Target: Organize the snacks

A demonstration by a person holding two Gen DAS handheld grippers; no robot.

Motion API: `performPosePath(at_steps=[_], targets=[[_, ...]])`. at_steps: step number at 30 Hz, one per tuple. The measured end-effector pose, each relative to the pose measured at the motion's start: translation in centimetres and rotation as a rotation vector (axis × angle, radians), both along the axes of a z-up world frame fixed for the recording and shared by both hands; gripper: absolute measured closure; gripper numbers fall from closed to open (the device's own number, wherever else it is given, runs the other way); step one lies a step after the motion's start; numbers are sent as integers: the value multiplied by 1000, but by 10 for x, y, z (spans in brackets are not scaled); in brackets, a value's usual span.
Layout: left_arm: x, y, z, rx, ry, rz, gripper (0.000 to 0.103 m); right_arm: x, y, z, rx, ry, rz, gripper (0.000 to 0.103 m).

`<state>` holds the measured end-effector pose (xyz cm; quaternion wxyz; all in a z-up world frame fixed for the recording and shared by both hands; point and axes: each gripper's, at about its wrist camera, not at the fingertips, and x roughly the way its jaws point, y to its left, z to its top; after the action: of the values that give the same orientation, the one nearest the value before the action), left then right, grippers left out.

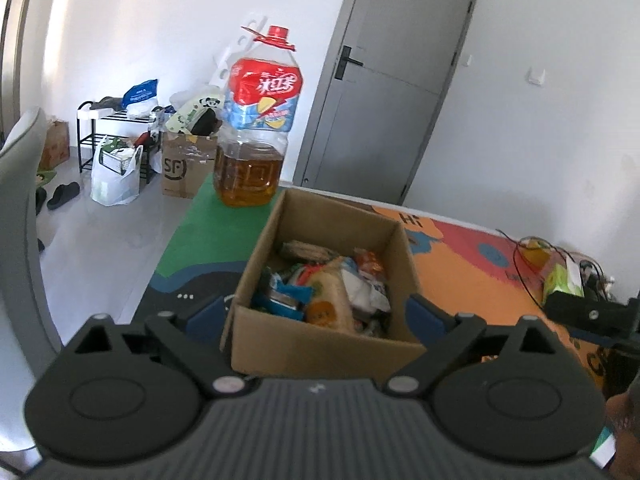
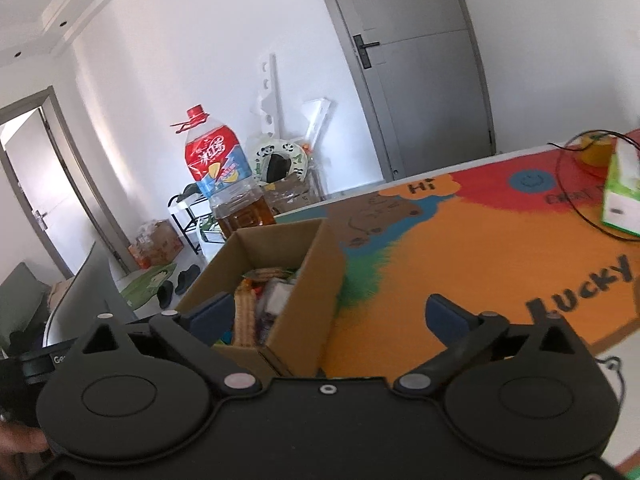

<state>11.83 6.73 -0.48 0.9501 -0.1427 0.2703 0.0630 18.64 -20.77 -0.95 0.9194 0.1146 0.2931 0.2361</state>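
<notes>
Two grippers, both w/ jaws spread wide & holding nothing. Going left to right: the oil jug (image 1: 256,120) stands on the green end of the mat, just behind the cardboard box (image 1: 320,344), approx a third full of amber liquid; not a task item. The left gripper (image 1: 318,312) hovers w/ its blue pads either side of the box's near end, apparently not touching it. The box sits open on the play mat (image 1: 480,268), packed w/ snacks (image 1: 328,288): crinkly foil & plastic packets, a long wafer-type pack, small wrapped pieces, all loosely piled. They likely handle light, soft & slippery; the biscuit packs are prob. crushable, so a gentle pinch across the flat middle of a packet or its sealed edge looks safest. The box itself seems stiff enough to be gripped by a wall. The right gripper (image 2: 332,320) straddles the box's right wall, one pad over the snacks, the other above bare mat. Far right lies a green carton (image 2: 620,196) amid cables.
</notes>
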Motion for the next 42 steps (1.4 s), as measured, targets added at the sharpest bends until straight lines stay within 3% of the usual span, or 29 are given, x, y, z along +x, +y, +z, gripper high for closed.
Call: performPosePath(at_steps=[12,26,34,42], targets=[[-28,-29,23,62,-20,-38,3,-33,-41,19,-41,-37,-19,0],[-74,-49,52,153,-39,-66,3,-78,-56,37,-73,-58,-53,0],[-93,-62,52,164,-43,-95,2,-101,-61,36,-9,-15,-59,0],[-114,-67,47,165,-55,-117,2,-120,-46,27,-127,-38,-62,0]])
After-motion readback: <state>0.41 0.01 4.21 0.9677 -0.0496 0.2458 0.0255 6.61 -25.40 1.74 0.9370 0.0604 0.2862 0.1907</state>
